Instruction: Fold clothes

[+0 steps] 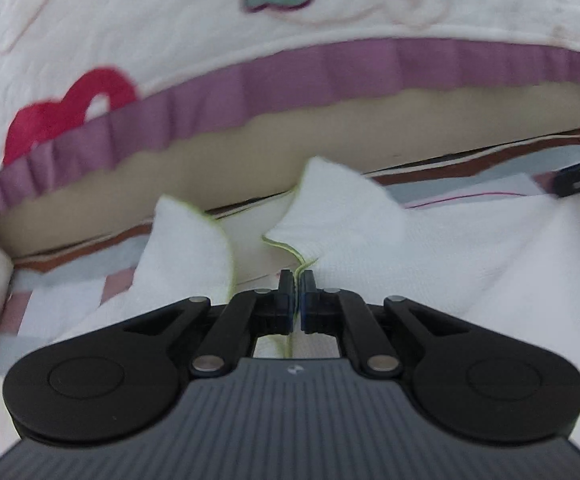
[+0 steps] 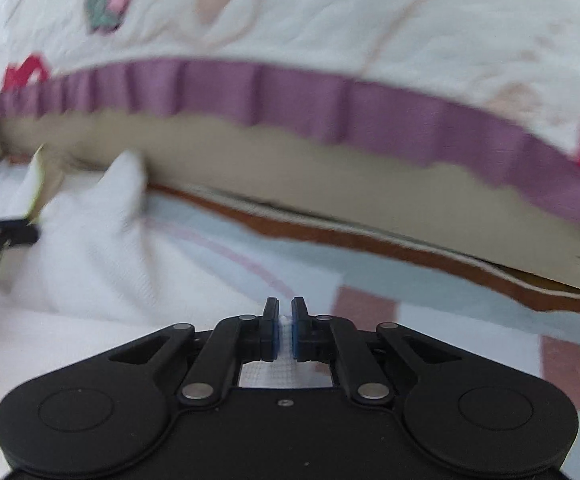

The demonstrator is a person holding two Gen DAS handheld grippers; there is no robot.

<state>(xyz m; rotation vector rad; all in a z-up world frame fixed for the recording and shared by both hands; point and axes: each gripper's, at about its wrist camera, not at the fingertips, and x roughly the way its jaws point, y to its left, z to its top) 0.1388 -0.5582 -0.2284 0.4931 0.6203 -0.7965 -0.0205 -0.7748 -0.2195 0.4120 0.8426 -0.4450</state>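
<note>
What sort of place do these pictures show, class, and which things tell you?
Probably a bedroom, on a bed: a quilted cover with strawberry patches and a purple frill, a checked sheet beneath, and a white garment being folded.

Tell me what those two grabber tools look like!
Both are black. The left gripper has two flat arms with silver rivets, round black discs at each side, blue pads on its fingers, and a grey ribbed body with a small logo. The right gripper matches, but its body is plain black.
</note>
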